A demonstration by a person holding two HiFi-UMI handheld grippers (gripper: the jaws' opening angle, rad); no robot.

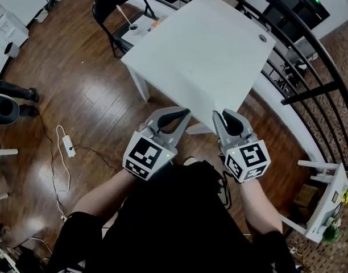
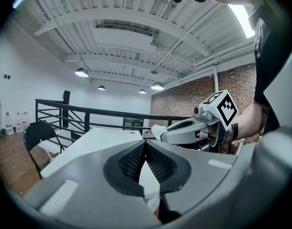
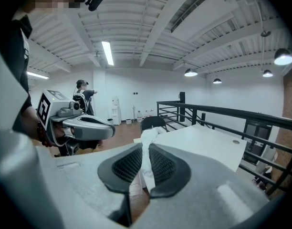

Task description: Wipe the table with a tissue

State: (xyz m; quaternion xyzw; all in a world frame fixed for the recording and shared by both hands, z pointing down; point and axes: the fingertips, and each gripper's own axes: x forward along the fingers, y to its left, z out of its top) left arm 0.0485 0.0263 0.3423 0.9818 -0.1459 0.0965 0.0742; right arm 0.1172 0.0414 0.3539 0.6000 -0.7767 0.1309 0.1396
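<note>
The white table (image 1: pixel 202 44) stands just ahead of both grippers, and nothing lies on its top. My right gripper (image 1: pixel 220 116) is shut on a crumpled white tissue (image 3: pixel 147 142), which sticks up between its pads (image 3: pixel 162 168). It hovers at the table's near corner. In the left gripper view the tissue (image 2: pixel 156 130) shows at the right gripper's tip. My left gripper (image 1: pixel 184 115) is beside it, jaws shut with nothing in them (image 2: pixel 146 144), pointing at the table (image 2: pixel 103 140).
A black folding chair (image 1: pixel 120 4) stands at the table's far left corner. A black railing (image 1: pixel 310 56) runs along the right side. A power strip with cable (image 1: pixel 67 147) lies on the wood floor at left. A person (image 3: pixel 81 92) stands far off.
</note>
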